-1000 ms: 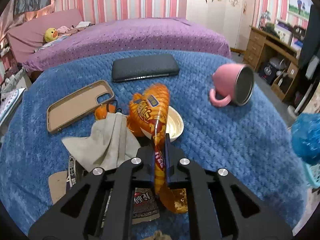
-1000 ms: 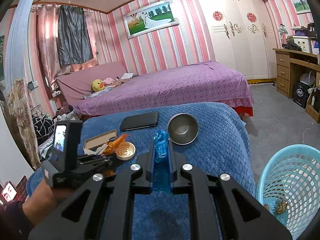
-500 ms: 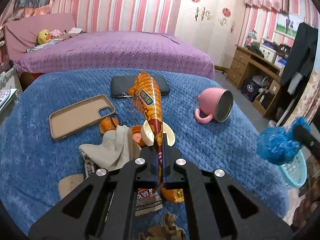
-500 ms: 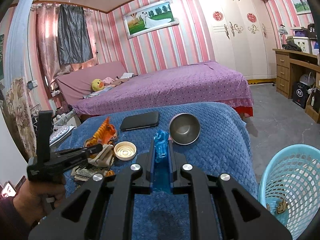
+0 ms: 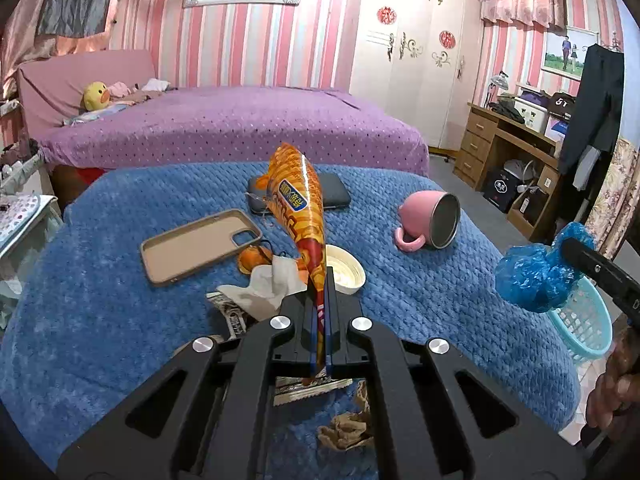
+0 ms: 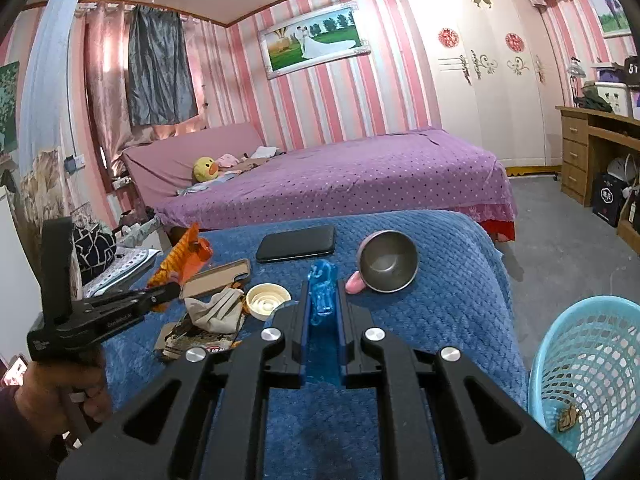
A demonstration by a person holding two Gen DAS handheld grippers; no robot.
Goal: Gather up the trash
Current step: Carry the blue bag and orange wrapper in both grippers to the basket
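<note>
My left gripper [image 5: 319, 280] is shut on an orange snack wrapper [image 5: 298, 208] and holds it up above the blue blanket; it also shows in the right wrist view [image 6: 182, 260]. My right gripper [image 6: 322, 286] is shut on a crumpled blue plastic wrapper [image 6: 321, 284], seen at the right in the left wrist view [image 5: 536, 276], above the light blue basket [image 5: 588, 332]. The basket [image 6: 588, 368] stands on the floor at the lower right and holds a scrap. A tissue [image 5: 266, 286], orange peel [image 5: 250, 258], printed wrappers [image 6: 196, 338] and a brown paper ball [image 5: 346, 428] lie on the blanket.
On the blue blanket [image 5: 100, 280] lie a tan phone case [image 5: 200, 244], a black phone [image 5: 332, 194], a cream lid [image 5: 346, 274] and a tipped pink mug [image 5: 434, 222]. A purple bed [image 5: 240, 128] is behind; a wooden desk [image 5: 516, 148] stands at the right.
My left gripper has lifted the orange wrapper up off the pile and pulled back. The right gripper with the blue wrapper has stayed near the basket.
</note>
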